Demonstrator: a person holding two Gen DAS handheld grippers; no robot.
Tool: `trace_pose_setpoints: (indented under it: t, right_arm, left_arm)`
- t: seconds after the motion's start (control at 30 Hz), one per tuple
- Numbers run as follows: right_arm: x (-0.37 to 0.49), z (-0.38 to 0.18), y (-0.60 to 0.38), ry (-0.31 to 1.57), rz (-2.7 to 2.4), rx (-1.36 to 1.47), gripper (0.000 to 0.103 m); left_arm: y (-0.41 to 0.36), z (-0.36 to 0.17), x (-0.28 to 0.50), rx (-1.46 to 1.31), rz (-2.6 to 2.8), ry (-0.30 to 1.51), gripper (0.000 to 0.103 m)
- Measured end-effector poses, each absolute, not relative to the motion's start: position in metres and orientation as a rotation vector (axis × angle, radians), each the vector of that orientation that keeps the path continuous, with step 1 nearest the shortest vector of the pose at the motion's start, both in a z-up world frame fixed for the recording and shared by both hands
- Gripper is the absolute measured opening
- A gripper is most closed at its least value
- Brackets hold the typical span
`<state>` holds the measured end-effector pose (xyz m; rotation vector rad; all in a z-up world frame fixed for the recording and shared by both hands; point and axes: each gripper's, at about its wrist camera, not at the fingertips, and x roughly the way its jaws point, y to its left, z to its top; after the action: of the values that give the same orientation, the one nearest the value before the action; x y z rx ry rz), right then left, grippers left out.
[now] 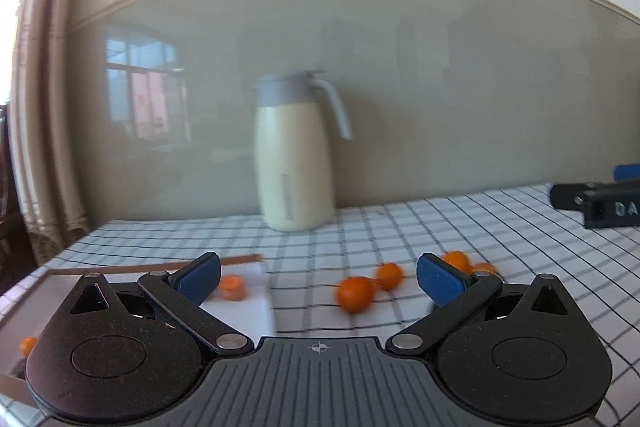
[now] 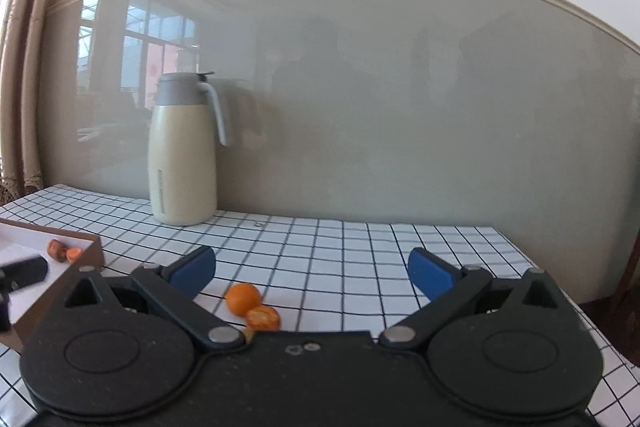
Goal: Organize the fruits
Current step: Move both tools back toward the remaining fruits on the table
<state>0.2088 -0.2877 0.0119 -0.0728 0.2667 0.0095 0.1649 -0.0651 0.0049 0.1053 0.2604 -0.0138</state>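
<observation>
Several small oranges lie on the checked tablecloth. In the left wrist view one orange [image 1: 355, 293] sits between my open left gripper's [image 1: 318, 277] blue pads, with another [image 1: 389, 275] behind it and more [image 1: 456, 260] by the right pad. A shallow brown-edged white tray [image 1: 248, 307] at the left holds an orange [image 1: 232, 287] and another [image 1: 28, 345]. In the right wrist view my right gripper [image 2: 312, 273] is open and empty over two oranges [image 2: 243, 299], [image 2: 263, 318]. The tray [image 2: 86, 255] shows at the left with fruit [image 2: 64, 251] in it.
A cream thermos jug [image 1: 294, 155] with a grey lid stands at the back by the wall, also in the right wrist view [image 2: 182, 151]. The other gripper's black body [image 1: 600, 205] shows at the right. The table's right edge [image 2: 560, 291] drops off.
</observation>
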Motion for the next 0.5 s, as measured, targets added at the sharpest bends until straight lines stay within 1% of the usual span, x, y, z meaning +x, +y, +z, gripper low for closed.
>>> trace_pose_setpoints:
  t: [0.17,0.27,0.3,0.37,0.4,0.43,0.47,0.5]
  right_arm:
    - [0.222,0.002,-0.299,0.321,0.019,-0.055,0.097]
    - [0.228,-0.004,-0.306,0.363,0.039,-0.059,0.094]
    - [0.231,-0.007,-0.308,0.378,0.045,-0.059,0.092]
    - [0.234,-0.012,-0.314,0.415,0.066,-0.049,0.081]
    - [0.236,-0.014,-0.316,0.433,0.077,-0.041,0.07]
    - [0.237,-0.016,-0.317,0.447,0.085,-0.034,0.064]
    - [0.238,-0.019,-0.318,0.459,0.091,-0.029,0.063]
    - [0.24,-0.021,-0.318,0.47,0.097,-0.026,0.061]
  left_arm:
    - [-0.097,-0.005,0.179,0.13,-0.074,0.306,0.103]
    - [-0.115,-0.013,0.19,0.144,-0.105,0.35,0.103]
    - [-0.119,-0.016,0.194,0.149,-0.114,0.363,0.103]
    - [-0.127,-0.02,0.199,0.153,-0.126,0.387,0.103]
    - [-0.13,-0.022,0.202,0.159,-0.125,0.4,0.102]
    - [-0.133,-0.024,0.206,0.161,-0.129,0.412,0.095]
    - [-0.133,-0.026,0.208,0.158,-0.132,0.428,0.084]
    - [-0.133,-0.029,0.213,0.151,-0.135,0.452,0.08]
